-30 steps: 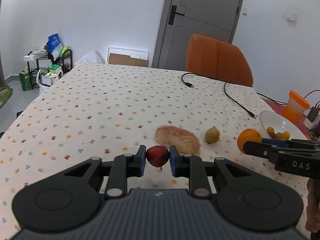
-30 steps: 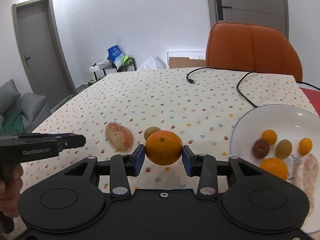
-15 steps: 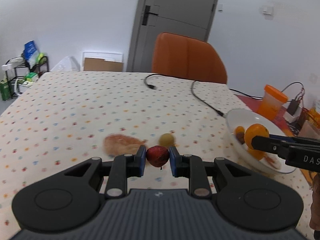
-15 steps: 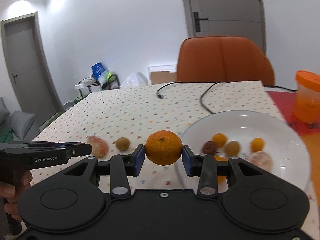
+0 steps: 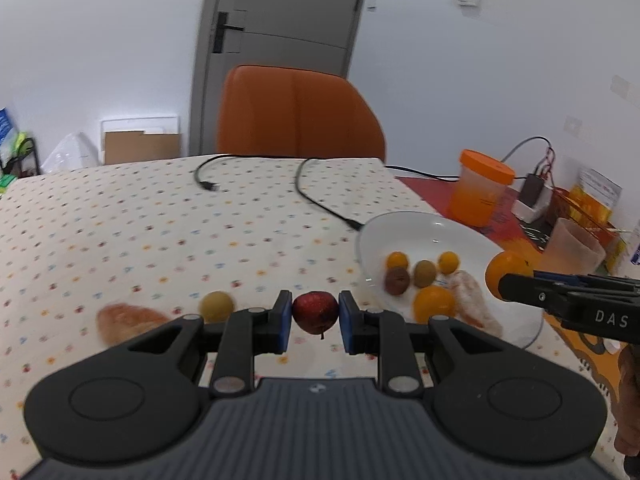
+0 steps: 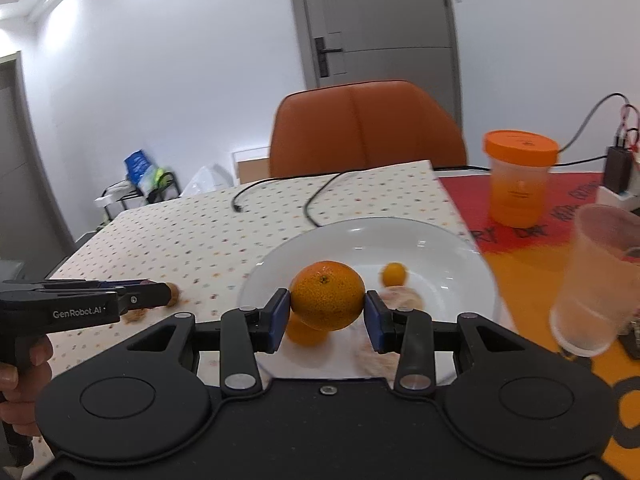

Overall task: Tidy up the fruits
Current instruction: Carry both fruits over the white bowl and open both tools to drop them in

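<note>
My left gripper (image 5: 314, 318) is shut on a small dark red fruit (image 5: 315, 311), held above the spotted tablecloth just left of the white bowl (image 5: 404, 222). My right gripper (image 6: 327, 310) is shut on an orange (image 6: 327, 295) and hangs over the white bowl (image 6: 440, 236); in the left wrist view that orange (image 5: 508, 274) shows at the bowl's right side. Inside the bowl lie several small fruits, among them a brown one (image 5: 397, 281) and a green one (image 5: 424, 273). On the cloth rest a yellow-green fruit (image 5: 216, 306) and a peeled citrus (image 5: 126, 320).
An orange-lidded jar (image 6: 519, 178) and a clear plastic cup (image 6: 598, 276) stand right of the bowl on a red mat. Black cables (image 5: 320, 200) trail across the cloth. An orange chair (image 5: 296, 116) stands at the table's far side. A hand (image 6: 20, 364) grips the left tool.
Both grippers have swung right with their fruits. The bowl has come close: the orange now hangs over it, and the red fruit sits beside its left rim.
</note>
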`<state>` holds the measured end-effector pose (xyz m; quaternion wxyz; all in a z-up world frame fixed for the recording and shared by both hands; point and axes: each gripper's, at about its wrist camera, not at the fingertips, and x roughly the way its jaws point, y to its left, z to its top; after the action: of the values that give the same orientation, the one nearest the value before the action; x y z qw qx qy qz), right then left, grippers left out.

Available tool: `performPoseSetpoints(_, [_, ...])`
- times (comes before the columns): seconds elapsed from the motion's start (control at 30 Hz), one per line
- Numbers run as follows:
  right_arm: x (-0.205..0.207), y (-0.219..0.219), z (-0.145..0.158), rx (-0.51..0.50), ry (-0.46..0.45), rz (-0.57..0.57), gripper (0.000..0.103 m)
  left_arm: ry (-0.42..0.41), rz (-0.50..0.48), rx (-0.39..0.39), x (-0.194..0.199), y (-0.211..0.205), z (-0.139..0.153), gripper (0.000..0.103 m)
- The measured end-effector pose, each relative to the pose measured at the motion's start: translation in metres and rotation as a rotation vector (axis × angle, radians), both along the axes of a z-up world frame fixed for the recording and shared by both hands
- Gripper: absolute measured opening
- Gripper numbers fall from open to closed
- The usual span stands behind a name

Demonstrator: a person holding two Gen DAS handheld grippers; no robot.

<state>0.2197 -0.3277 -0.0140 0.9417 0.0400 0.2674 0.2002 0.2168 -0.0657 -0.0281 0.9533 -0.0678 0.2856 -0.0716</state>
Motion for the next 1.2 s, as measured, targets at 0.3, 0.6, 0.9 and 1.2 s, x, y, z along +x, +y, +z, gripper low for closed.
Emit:
performPoseSetpoints(0.3, [0.001,-0.029,-0.008,0.003,0.018,-0.1,0.038,0.003,-0.069,0.023,0.012,-0.02,0.002,0.023])
performPoseSetpoints(0.6, [0.0,-0.037,-0.021,0.005,0.042,-0.151,0.048,-0.001,-0.136,0.027,0.02,-0.041,0.004,0.023])
performPoseSetpoints(0.9, [-0.011,-0.043,-0.016,0.015,0.025,-0.155,0.054,-0.013,-0.15,0.017,0.032,-0.054,0.009,0.024])
performPoseSetpoints(1.2, [-0.015,-0.044,-0.018,0.039,0.028,-0.152,0.057,-0.013,-0.125,0.032,0.025,-0.051,0.017,0.038])
